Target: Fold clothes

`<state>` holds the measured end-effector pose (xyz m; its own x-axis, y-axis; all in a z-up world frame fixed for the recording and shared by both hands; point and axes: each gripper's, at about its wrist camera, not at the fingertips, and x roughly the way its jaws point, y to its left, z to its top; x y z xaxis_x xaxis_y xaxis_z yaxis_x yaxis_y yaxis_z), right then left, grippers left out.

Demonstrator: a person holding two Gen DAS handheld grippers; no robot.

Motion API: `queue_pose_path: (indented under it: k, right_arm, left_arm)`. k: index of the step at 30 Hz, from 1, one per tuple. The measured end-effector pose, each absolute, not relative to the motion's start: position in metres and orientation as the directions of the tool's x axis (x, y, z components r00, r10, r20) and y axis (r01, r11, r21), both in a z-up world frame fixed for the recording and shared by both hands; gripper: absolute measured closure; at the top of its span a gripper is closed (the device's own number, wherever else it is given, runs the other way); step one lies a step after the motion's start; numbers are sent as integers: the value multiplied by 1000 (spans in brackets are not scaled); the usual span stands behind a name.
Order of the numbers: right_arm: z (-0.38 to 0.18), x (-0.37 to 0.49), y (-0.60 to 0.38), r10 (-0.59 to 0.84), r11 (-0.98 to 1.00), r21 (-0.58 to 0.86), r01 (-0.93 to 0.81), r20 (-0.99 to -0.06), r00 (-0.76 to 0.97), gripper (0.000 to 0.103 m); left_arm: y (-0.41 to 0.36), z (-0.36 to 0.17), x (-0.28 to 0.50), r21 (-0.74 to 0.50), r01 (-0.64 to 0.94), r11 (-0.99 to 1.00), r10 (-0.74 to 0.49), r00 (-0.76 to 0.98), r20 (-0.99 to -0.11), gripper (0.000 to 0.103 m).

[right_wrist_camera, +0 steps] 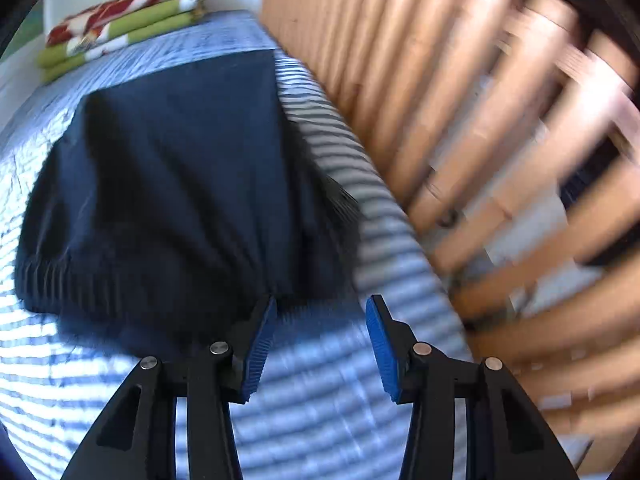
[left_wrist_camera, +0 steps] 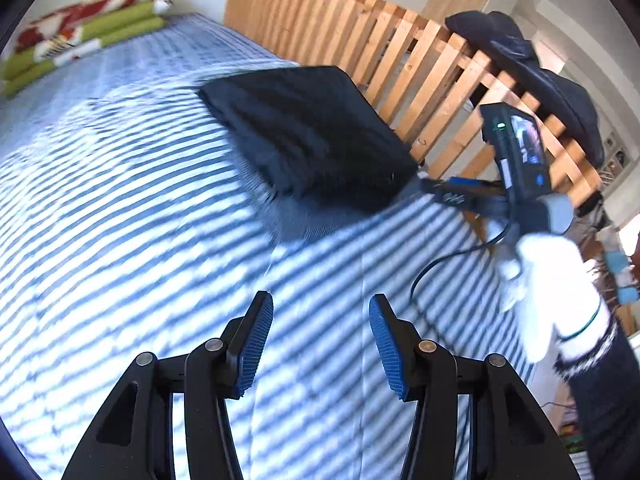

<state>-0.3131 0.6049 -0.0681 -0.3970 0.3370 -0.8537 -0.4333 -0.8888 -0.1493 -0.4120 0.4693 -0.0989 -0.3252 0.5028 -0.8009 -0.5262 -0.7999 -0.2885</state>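
A folded dark garment (right_wrist_camera: 172, 184) is seen on the bed (left_wrist_camera: 120, 220), just beyond the right tool (right_wrist_camera: 320, 344); both tools' jaws are apart, empty.

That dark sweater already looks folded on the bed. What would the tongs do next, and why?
Probably reach for the dark garment draped over the wooden rail. The folded sweater lies flat, and both the left tongs and right tongs are open and empty.
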Motion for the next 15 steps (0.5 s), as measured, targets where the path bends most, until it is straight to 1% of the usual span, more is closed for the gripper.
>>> queue_pose_path:
  k: [5,9,13,15]
  right_arm:
    - [-24,-247,560,266,-907,-48,-419,-835,-481,61]
    - [16,-178,502,195,-940,11,-342,-804,-562,61]
    - [51,-123,434,116,-966,60,-253,-772,-625,60]
    - [69,-102,405,94,-975,65,-214,-750,-655,60]
  left_arm:
    - [402,-69,-342,-265,-456,-850,464,-408,-787,49]
    - [355,-41,-290,-269,-420,-867,459,-461,-759,46]
    - [320,-3,-224,-221,-421,-880,436,-530,-727,46]
    - [305,15,-196,-215,-423,-880,438,-549,-712,42]
